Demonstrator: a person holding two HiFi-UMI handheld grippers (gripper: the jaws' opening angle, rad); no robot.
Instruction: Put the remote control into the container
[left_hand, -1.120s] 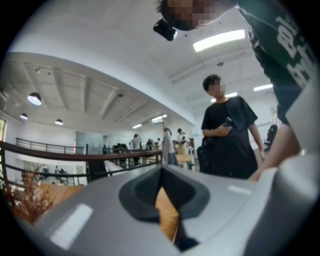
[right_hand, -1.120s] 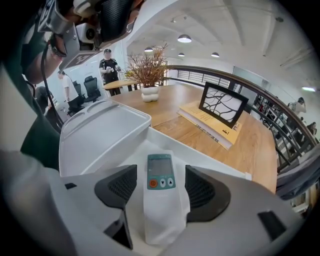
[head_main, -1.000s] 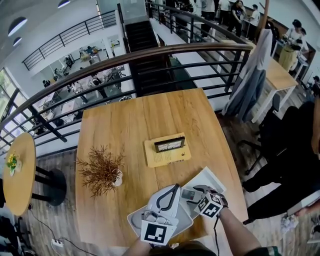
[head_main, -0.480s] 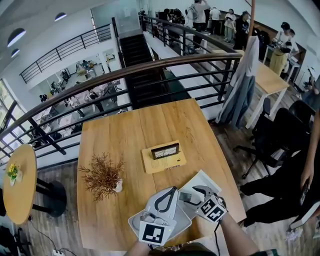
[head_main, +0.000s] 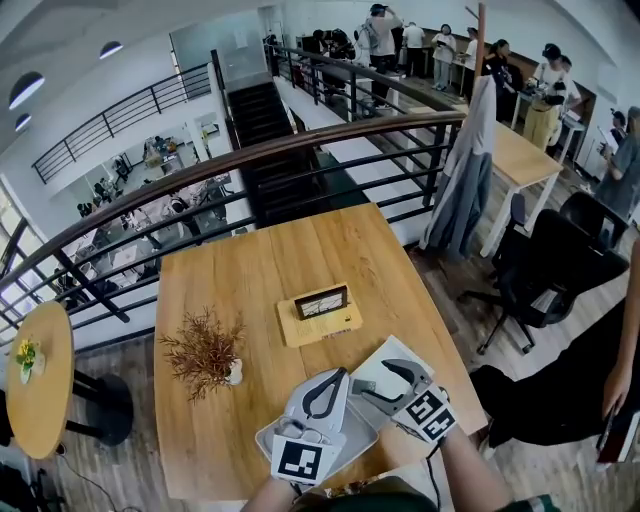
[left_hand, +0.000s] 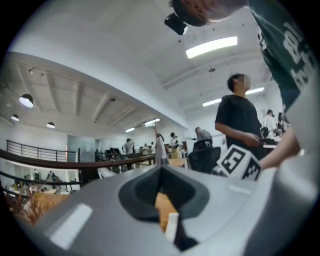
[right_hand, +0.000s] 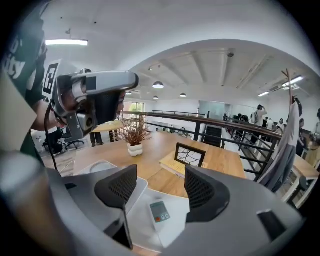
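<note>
right gripper view shows the right gripper (right_hand: 160, 181) released, jaws spread. beyond them the small grey remote control (right_hand: 159, 212) lies on a white sheet (right_hand: 172, 225) on the bench (right_hand: 160, 145), just beside the white container (right_hand: 92, 166). head view does not show the remote clearly. left gripper view shows the left gripper (left_hand: 161, 167) clenched, grasping nothing.

From the head view the left gripper (head_main: 340, 375) covers most of the container (head_main: 262, 437), only rim bits peek out. The remote control (right_hand: 159, 211) buttons are too tiny to read in the right gripper view.
</note>
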